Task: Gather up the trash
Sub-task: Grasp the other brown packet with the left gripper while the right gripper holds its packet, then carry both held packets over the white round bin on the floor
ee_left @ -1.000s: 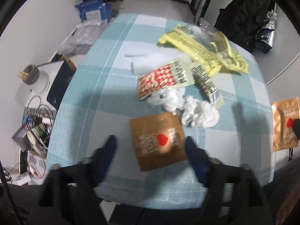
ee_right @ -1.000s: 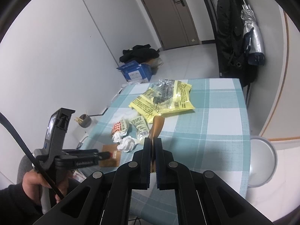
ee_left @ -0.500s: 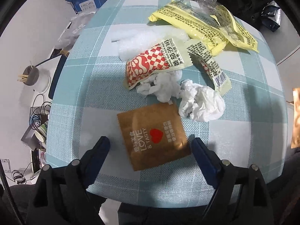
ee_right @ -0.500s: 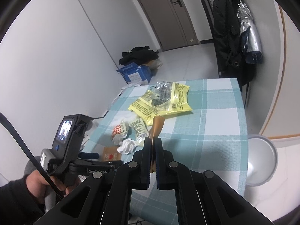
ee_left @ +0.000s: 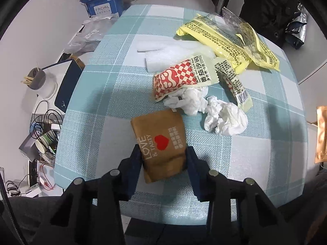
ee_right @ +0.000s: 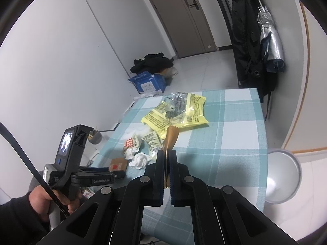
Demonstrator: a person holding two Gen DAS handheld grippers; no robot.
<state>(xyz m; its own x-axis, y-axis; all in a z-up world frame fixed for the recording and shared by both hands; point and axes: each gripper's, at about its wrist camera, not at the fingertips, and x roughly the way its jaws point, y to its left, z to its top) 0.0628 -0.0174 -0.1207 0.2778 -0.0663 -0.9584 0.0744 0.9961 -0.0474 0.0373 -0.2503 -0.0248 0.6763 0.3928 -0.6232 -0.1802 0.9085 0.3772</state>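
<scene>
Left gripper [ee_left: 163,159]: closing; its fingers touch both sides of the brown packet [ee_left: 161,140], low in the middle of the left view.
Brown packet: on the checked table [ee_left: 98,126], near edge bent up between the fingers.
Right gripper [ee_right: 167,163]: squeezed tight on a gold wrapper [ee_right: 171,137], held up above the table.
Tissues [ee_left: 222,119]: two white balls just right of the packet.
Red packet [ee_left: 179,77]: touching the tissues, above them.
Yellow bags [ee_left: 226,40]: upper right.
Bin [ee_right: 283,175]: on the floor, right edge of the right view.
</scene>
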